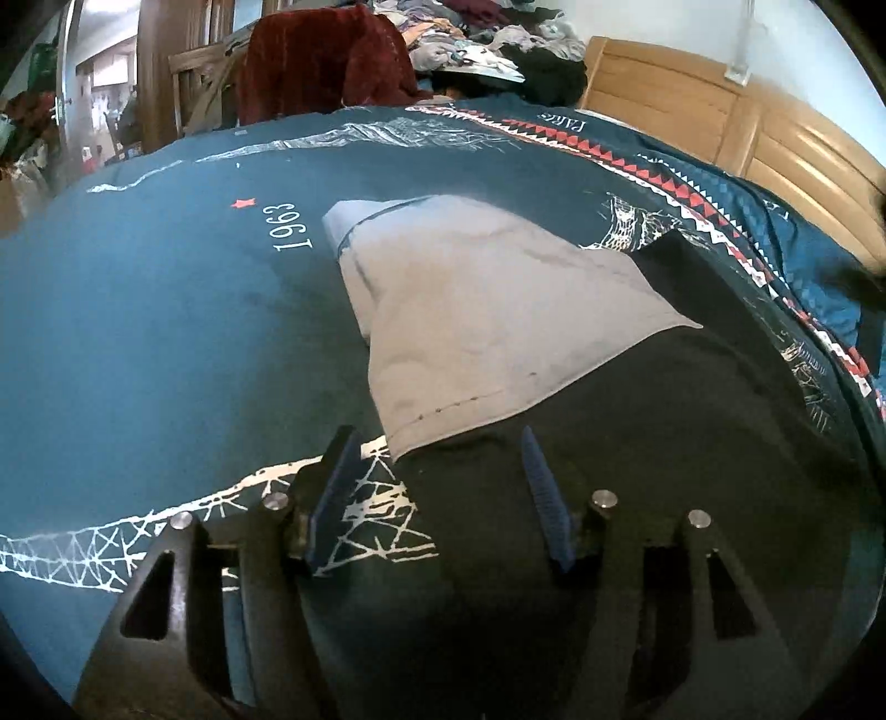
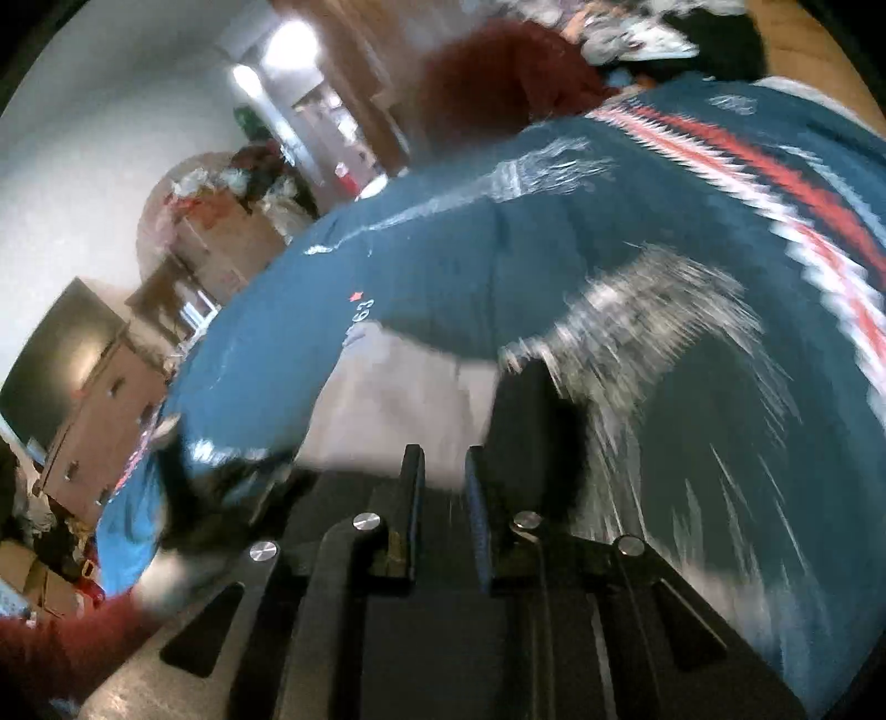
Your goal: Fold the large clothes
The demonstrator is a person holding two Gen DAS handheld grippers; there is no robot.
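Grey cloth, a folded garment [image 1: 470,310], lies on the bed's blue printed cover [image 1: 166,332] in the left wrist view, just right of the white "1963" print [image 1: 293,228]. Its near hemmed edge overlaps a black garment [image 1: 692,421] that spreads toward the wooden headboard [image 1: 720,127]. The left tongs [image 1: 437,487] stand wide open with nothing between them, low over the cover, just short of that grey hem; one blue pad [image 1: 540,487] shows above the black cloth. They point forward along the bed, nearly level with it. A heap of unfolded clothes [image 1: 487,33] sits at the far side of the bed, well beyond the print.

From the right wrist the view is smeared by motion. The right tongs [image 2: 443,476] are nearly closed, with only a narrow gap; I cannot tell whether any cloth is pinched there. The tool is tipped over on its side, with the grey garment [image 2: 398,399] and a dark strip of black cloth [image 2: 526,421] just ahead, below the same "1963" print [image 2: 362,310].

My worry: if the left tongs close here, they may catch the black layer or the bed cover along with the grey hem, dragging the fold askew. A fast right-hand sweep could also undo the grey fold.
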